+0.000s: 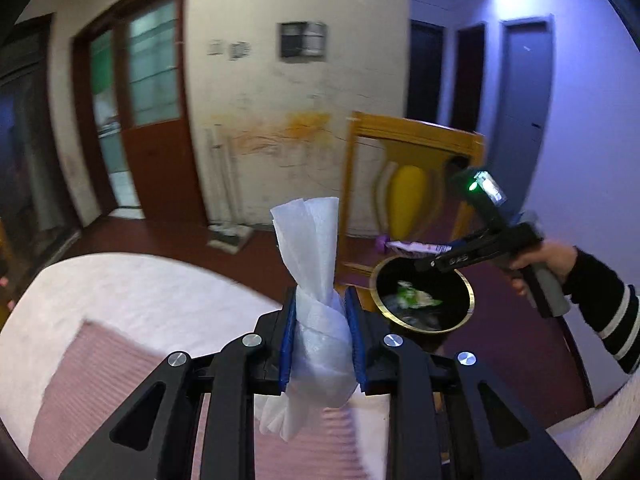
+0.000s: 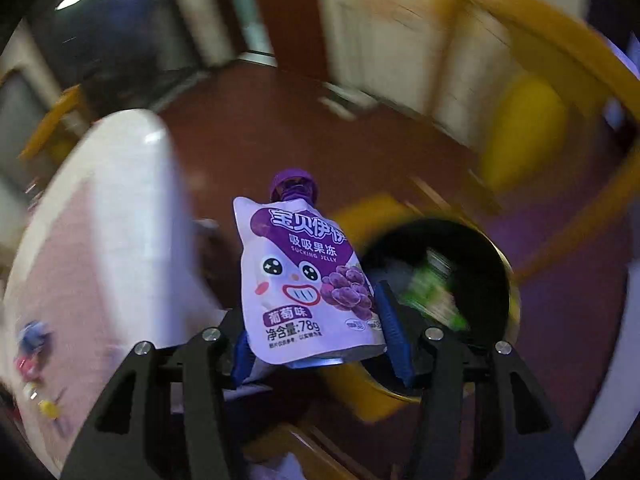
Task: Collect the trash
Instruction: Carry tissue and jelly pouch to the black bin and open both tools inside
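left gripper [image 1: 320,312]: fingers clamped on a twisted paper towel [image 1: 316,280], bin [image 1: 422,300] ahead-right of them. right gripper [image 2: 316,332]: fingers clamped on a purple jelly pouch [image 2: 304,280], bin just right of them.

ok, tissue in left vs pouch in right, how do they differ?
The tissue is plain white, soft and twisted; the jelly pouch is flat, printed purple, with a purple cap. The left gripper pinches narrowly; the right gripper spans the pouch's width. Both are held near the black bin.
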A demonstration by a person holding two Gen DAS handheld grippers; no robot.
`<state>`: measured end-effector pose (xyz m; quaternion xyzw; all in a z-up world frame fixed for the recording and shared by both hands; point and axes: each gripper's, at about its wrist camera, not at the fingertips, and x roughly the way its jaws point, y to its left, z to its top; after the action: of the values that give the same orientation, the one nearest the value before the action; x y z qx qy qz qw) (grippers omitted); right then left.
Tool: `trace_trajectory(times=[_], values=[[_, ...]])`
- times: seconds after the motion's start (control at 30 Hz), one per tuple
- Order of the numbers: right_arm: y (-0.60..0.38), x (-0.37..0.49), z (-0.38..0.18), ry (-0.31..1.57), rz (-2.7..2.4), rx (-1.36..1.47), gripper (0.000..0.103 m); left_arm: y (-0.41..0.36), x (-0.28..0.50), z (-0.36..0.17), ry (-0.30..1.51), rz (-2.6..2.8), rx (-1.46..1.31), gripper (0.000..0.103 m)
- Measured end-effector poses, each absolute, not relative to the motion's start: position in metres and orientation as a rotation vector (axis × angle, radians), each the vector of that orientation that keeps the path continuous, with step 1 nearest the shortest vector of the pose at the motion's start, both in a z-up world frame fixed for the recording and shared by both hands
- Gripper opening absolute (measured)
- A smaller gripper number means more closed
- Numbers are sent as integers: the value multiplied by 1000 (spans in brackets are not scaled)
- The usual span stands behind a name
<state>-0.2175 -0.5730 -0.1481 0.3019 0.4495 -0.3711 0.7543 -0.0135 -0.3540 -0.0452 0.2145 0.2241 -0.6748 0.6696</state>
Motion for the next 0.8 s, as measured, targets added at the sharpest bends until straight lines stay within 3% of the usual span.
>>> trace_trajectory(times=[0.17,0.2,0.23,0.27,0.8], values=[[-608,-265,-228,1055,-917,840,56,-401,-44,-60,537,-1590,559,24],[-612,-266,-243,1086,-914,866,62,-411,-51,-65,547,-1602,580,24],[-614,-266,-251,1104,-921,877,81,-418,-58,-69,554,-1608,592,24],[-617,-268,-259,1111,-940,890,86,-427,-64,-74,563,-1616,609,24],[-639,-355,-208,636,-1175,1037,88,-580,-162,-185,746,-1764,940,24]])
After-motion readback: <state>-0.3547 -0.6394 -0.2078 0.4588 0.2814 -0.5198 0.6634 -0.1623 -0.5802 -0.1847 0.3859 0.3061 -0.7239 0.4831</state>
